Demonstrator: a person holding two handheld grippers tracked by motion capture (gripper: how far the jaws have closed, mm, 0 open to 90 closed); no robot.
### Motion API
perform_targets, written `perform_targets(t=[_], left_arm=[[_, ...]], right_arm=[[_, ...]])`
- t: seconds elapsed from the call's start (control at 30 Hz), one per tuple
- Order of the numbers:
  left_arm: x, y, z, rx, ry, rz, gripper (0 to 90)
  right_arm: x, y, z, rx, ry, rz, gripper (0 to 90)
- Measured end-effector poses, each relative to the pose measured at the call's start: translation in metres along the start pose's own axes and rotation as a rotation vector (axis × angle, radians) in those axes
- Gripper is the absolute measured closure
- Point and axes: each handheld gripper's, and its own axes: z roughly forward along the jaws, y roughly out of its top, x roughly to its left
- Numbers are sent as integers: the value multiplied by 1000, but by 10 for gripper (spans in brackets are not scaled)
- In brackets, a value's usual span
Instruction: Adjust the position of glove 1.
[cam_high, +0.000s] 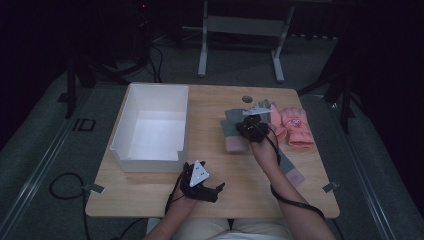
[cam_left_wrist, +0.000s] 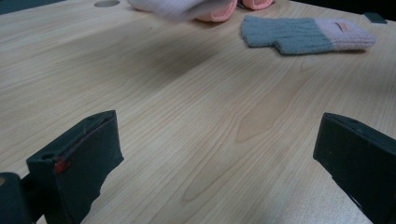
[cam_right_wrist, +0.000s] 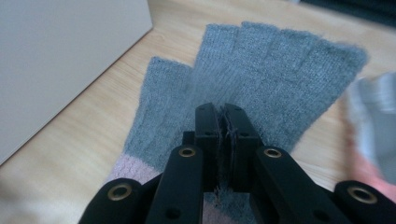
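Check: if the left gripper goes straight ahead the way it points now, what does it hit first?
Bare table first; the left gripper stands open. Farther along, probably the blurred pink item, though depth is unclear.

Pink gloves (cam_left_wrist: 187, 7) blurred, cut off at top edge

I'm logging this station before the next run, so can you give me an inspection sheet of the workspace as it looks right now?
Surface: wooden table, round hole near the far edge.
Job's things: white bin, nothing seen inside; grey glove with pink cuff pinched by the right gripper; second grey glove flat on the table; pink gloves at the right.
Clutter: small grey tabs at the table's near corners.
Grippers: left gripper low over the near edge, jaws wide apart; right gripper closed on the grey glove.
Cables: black cable from each gripper; loops on the floor at left.
Surroundings: dark room, grey floor, white frame legs behind.
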Motion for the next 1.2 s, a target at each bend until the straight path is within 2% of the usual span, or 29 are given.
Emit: perform_targets(t=[0.07,0.1,0.13,0.17,0.23,0.37,0.53,0.63,0.73,0.9,0.97,1.07,1.17,1.2], left_arm=[[0,0,0,-5,2,3,4],[0,0,0,-5,2,3,4],[0,0,0,-4,0,7,4],[0,0,0,-2,0,7,4],[0,0,0,-6,0,2,4],[0,0,0,-4,3,7,4],[0,0,0,-5,2,6,4],[-1,0,0,-5,5,9,4],[-1,0,0,-4,5,10,4],[-1,-1,-1,-8,5,7,4],[-1,-1,-1,-6,3,7,4],[-1,-1,-1,-9,2,9,4],[-1,0,-1,-2,-1,9,4],[-1,-1,-1,-5,2,9,4]], right_arm=[[5,-5,-18,-19,-2,18,853],[5,-5,-18,-19,-2,18,853],[8,-9,-26,-25,-14,21,852],[13,-20,-37,-30,-10,47,853],[18,-30,-44,-11,-11,54,852],[23,-60,-51,27,-19,104,852],[28,-88,-46,83,-14,129,852],[29,-96,-41,96,-2,156,852],[33,-103,-33,121,1,148,852],[34,-112,-16,155,-12,150,847],[32,-116,-12,164,-1,168,831],[32,-117,-11,160,-1,145,814],[29,-117,-10,159,20,157,799],[29,-117,-10,159,21,139,767]])
